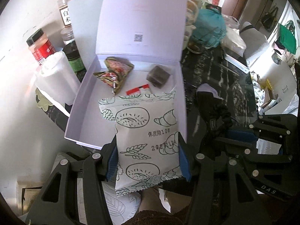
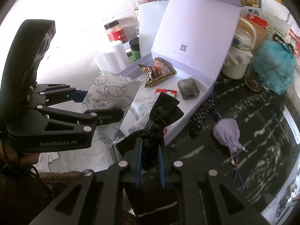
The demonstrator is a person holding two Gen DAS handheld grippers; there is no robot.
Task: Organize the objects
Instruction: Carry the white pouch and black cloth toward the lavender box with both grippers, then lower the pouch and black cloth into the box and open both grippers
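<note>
An open lilac box (image 1: 84, 101) (image 2: 187, 125) lies on the dark table with its lid up. In it are a green-red snack packet (image 1: 114, 73) (image 2: 159, 71), a brown wrapped block (image 1: 158, 74) (image 2: 188, 89) and a small red-white packet (image 1: 137, 89) (image 2: 166, 91). My left gripper (image 1: 148, 150) (image 2: 97, 105) is shut on a white bread packet (image 1: 146, 131) (image 2: 110, 93) and holds it over the box's near end. My right gripper (image 2: 150, 148) is shut on a black bow hair tie (image 2: 159, 114) (image 1: 213, 112) at the box's near right corner.
Jars (image 1: 42, 46), a white roll (image 1: 56, 78) and a green tin (image 1: 74, 58) stand left of the box. A teal bag (image 1: 208, 30) (image 2: 273, 65) and a white jar (image 2: 238, 60) stand to the right. A lilac pouch (image 2: 227, 134) and a dotted cloth (image 2: 201, 116) lie on the table.
</note>
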